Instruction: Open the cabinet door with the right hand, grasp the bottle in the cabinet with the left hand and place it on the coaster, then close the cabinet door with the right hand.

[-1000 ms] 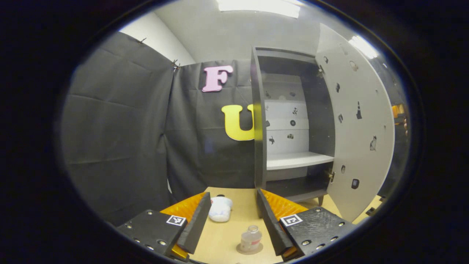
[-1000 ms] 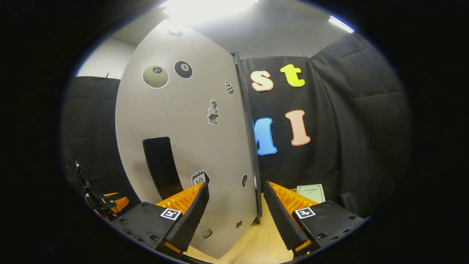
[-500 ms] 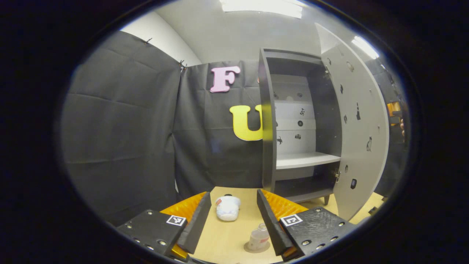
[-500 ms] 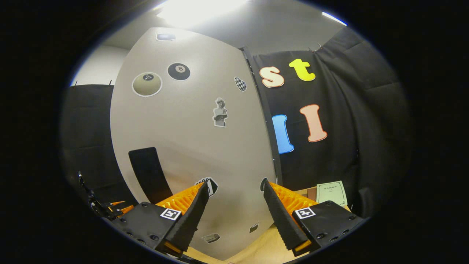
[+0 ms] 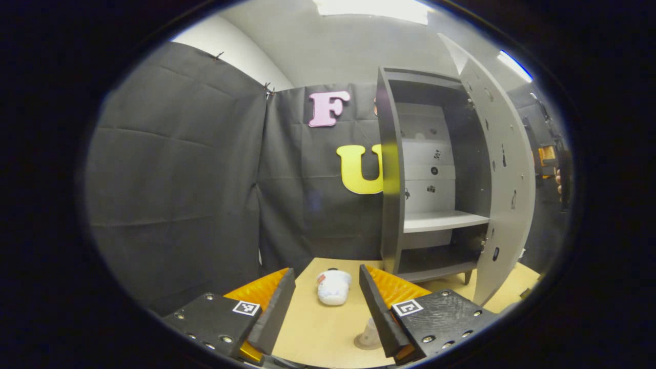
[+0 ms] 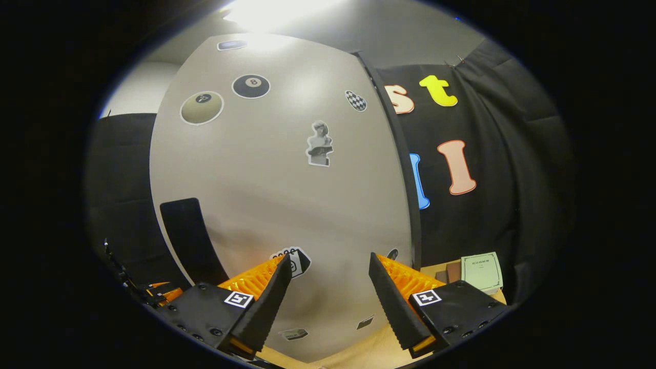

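The left gripper (image 5: 324,302) has its fingers spread wide and holds nothing; it hangs above the table (image 5: 312,333). In the left gripper view the bottle (image 5: 370,334) stands upright on the coaster (image 5: 365,343) at 6 o'clock, partly hidden behind the gripper's right-hand finger. Its seat on the coaster indicates that the placing step is complete, which accounts for the empty, open left jaws. A white soft toy (image 5: 333,287) lies on the table farther off, between the fingers as framed, and is no part of the task. The cabinet (image 5: 392,169) stands at 2 o'clock with its shelf (image 5: 441,221) bare. The cabinet door (image 6: 287,205) stands ajar at 3 o'clock in the left gripper view, seen nearly edge-on. The right gripper (image 6: 325,302) faces the sticker-covered outer face of that door at close range, fingers parted and gripping nothing; contact with the panel cannot be confirmed. This stance suits a flat push on the panel rather than a grasp of the dark handle (image 6: 192,241) at 8 o'clock. A small booklet (image 6: 480,271) lies at 4 o'clock on the table. The remaining step is judged to be closing the door.
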A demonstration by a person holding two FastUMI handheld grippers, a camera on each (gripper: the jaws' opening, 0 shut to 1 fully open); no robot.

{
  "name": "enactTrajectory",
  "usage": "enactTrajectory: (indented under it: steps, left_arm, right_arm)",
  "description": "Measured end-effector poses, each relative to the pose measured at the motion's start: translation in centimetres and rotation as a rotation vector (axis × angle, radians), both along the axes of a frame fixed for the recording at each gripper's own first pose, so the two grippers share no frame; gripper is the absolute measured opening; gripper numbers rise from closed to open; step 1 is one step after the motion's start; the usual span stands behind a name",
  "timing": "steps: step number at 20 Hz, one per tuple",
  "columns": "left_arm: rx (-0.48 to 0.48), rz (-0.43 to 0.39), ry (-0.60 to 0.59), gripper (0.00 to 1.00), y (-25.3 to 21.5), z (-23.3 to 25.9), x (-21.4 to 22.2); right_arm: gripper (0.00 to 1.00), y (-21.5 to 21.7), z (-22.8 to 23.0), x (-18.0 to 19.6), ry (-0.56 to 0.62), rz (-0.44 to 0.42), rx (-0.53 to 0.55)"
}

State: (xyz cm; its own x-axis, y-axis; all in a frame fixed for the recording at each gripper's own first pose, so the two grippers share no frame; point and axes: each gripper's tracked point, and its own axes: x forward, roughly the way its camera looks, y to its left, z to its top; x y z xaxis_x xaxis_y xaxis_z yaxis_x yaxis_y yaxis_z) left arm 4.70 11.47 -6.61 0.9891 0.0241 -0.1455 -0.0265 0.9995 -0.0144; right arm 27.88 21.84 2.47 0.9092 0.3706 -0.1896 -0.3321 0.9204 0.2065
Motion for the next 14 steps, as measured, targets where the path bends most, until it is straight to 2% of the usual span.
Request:
enactTrajectory:
  steps: [4, 9, 14]
  left_arm:
    - [0.0, 0.028, 0.012, 0.76, 0.5, -0.3, -0.2]
    - [-0.007, 0.061, 0.024, 0.76, 1.0, -0.7, 0.0]
    - [-0.031, 0.087, 0.037, 0.76, 1.1, -1.1, 0.1]
  right_arm:
    - [0.96, 2.4, -0.6, 2.1, -0.007, -0.004, 0.003]
    - [0.97, 5.3, -1.3, 5.5, -0.029, -0.028, -0.06]
    - [0.97, 5.6, -1.1, 5.5, -0.097, -0.072, -0.131]
